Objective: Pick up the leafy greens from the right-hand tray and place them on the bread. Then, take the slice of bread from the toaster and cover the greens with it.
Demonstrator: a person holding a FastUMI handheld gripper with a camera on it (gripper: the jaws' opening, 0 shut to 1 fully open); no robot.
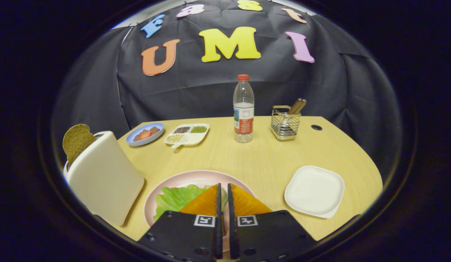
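The leafy greens (176, 198) lie spread on the pink plate (196, 174), just left of my fingers and running under them. My gripper (224, 186) hangs low over the plate with its fingers drawn almost together. A pale edge of the leaf shows in the narrow gap between them. The bread on the plate is hidden beneath the greens and my fingers. A brown slice of bread (76, 142) sticks up out of the white toaster (103, 178), left of the plate. The white square tray (314, 191) to the right holds nothing.
At the back of the wooden table stand a water bottle (243, 109) and a wire basket (285, 123) with utensils. Back left are a blue plate (145, 134) with food and a divided dish (187, 134) of grains.
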